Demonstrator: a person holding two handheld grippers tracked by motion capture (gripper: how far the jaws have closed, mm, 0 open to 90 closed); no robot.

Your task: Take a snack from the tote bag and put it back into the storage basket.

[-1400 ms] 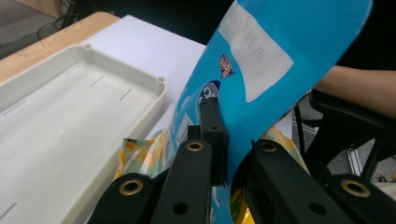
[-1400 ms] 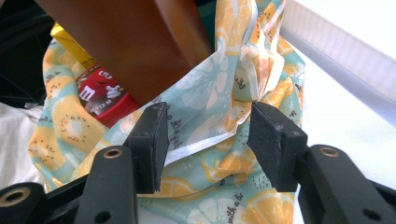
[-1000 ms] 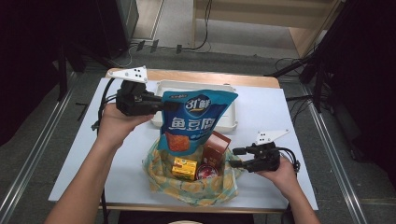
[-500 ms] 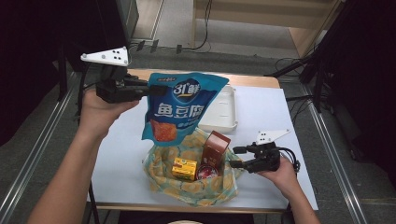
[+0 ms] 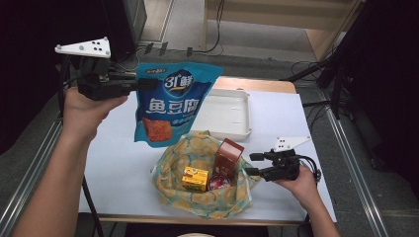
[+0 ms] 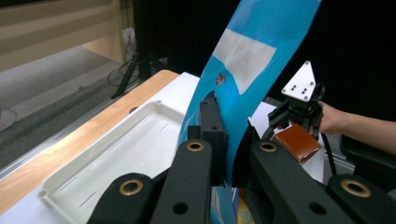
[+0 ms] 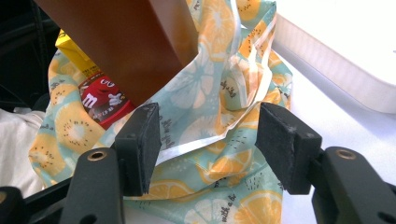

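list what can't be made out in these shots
- Blue snack bag: left gripper view, top and bottom cut off by the edges.
- Brown box: right gripper view, top cut off; printing unseen.
- Red candy pack: high view, half hidden by the fruit-print bag.

The blue snack bag (image 6: pixel 261 60) is cut off by the top edge; the brown box (image 7: pixel 116 42) likewise. The red candy packet (image 7: pixel 102 105) is partly hidden behind it.

A white tray (image 5: pixel 225 112) lies empty on the white worktop (image 5: pixel 291 118), behind a brown box (image 5: pixel 228 157), a yellow box (image 5: pixel 194 178) and a red packet (image 5: pixel 216 183).
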